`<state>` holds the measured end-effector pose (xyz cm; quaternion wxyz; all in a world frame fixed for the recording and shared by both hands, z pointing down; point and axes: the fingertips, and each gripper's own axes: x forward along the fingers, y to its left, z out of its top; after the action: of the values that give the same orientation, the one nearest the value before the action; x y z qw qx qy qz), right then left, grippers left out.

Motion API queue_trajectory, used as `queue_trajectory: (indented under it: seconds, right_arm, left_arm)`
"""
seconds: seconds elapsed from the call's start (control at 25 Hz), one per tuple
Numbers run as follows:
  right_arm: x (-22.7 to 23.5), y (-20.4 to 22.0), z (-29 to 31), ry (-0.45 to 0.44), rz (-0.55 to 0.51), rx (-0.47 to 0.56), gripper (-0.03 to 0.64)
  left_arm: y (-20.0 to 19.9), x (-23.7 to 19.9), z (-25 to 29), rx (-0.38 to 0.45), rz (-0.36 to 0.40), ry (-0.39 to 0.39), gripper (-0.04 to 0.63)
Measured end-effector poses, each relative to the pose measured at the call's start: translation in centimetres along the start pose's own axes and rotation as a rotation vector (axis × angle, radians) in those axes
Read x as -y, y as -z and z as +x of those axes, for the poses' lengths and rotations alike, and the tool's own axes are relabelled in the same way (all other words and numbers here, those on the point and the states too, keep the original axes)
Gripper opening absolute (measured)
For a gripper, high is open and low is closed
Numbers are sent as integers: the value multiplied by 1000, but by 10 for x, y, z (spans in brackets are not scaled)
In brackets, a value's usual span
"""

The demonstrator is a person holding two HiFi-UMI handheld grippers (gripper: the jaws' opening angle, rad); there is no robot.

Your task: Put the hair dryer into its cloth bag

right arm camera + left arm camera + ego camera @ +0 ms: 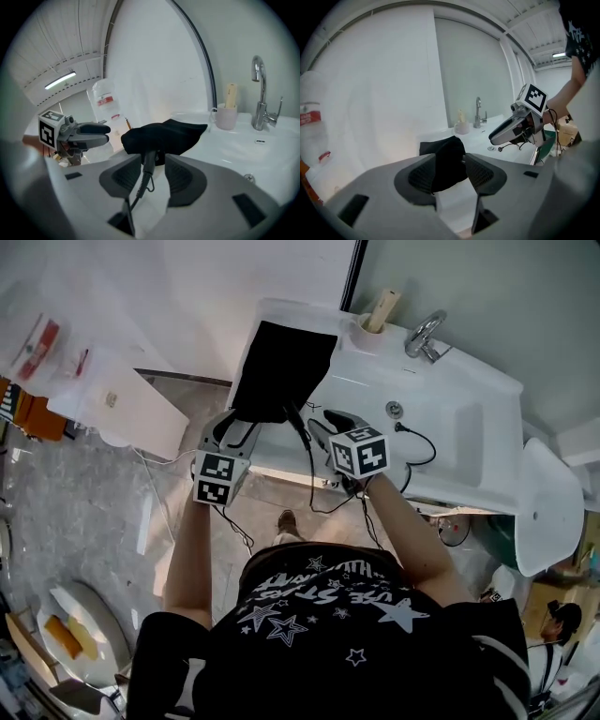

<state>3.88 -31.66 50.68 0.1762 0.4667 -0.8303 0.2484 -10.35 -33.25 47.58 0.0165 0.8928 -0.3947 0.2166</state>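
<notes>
The hair dryer is almost wholly inside the black cloth bag, which lies on the left end of the white sink, in the upper middle of the head view. Only the foot of its handle pokes out of the bag's mouth towards me, with the cord trailing down over the sink's front edge and looping back up to the right, into the basin.

In my right gripper's view that handle end stands between the jaws of my right gripper, but the pads are apart with a gap on either side, so I grip nothing. My left gripper is spread wide at the bag's near left corner; the dark cloth shows between its jaws, and they do not pinch it.

So I judge the main step nearly done: the body is bagged. What is left is to push the handle fully in, gather the loose cord and plug in after it, and close the bag's mouth if it has a closure, which I cannot make out.
</notes>
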Motion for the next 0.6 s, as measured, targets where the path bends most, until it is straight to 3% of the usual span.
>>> queue_trajectory:
  seconds: [0.12, 0.2, 0.32, 0.6]
  right_arm:
    - [1, -2, -25, 8, -18, 46, 82]
    - [3, -1, -40, 12, -23, 69, 10]
    - [2, 6, -61, -16, -18, 83, 6]
    - [0, 31, -109, -58, -43, 104, 6]
  left_arm:
    - [-8, 22, -13, 20, -12, -24, 176]
    - [-13, 36, -22, 36, -28, -51, 118]
    - [-17, 53, -34, 51, -44, -115, 18]
    - [-13, 108, -58, 44, -67, -162, 9]
